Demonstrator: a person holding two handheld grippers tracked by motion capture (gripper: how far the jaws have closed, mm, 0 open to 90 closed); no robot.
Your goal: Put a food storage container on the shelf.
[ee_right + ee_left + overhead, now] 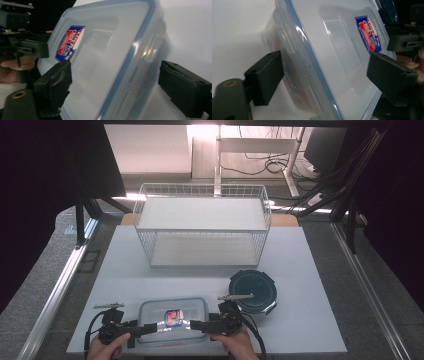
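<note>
Rectangular clear plastic container (pixel 172 319), blue-sealed lid, red-and-blue label (pixel 173 316) on top.

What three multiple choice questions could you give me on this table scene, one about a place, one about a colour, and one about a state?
1. Where does the round dark container sit relative to the clear rectangular box?
A. To its right, a little farther back
B. Inside the wire rack
C. To its left

2. What colour is the seal line along the box lid's edge?
A. Green
B. Blue
C. Yellow

3. How do the left tongs stand at the box?
A. Clamped flat on the sticker
B. Shut and lying away from it
C. Open, one jaw at each side of the box's end

Answers: 1 A, the high view shows it beside the box's right end, nearer the wire rack. 2 B, both gripper views show a blue line round the lid. 3 C, the left gripper view shows gaps between jaws and box.
</note>
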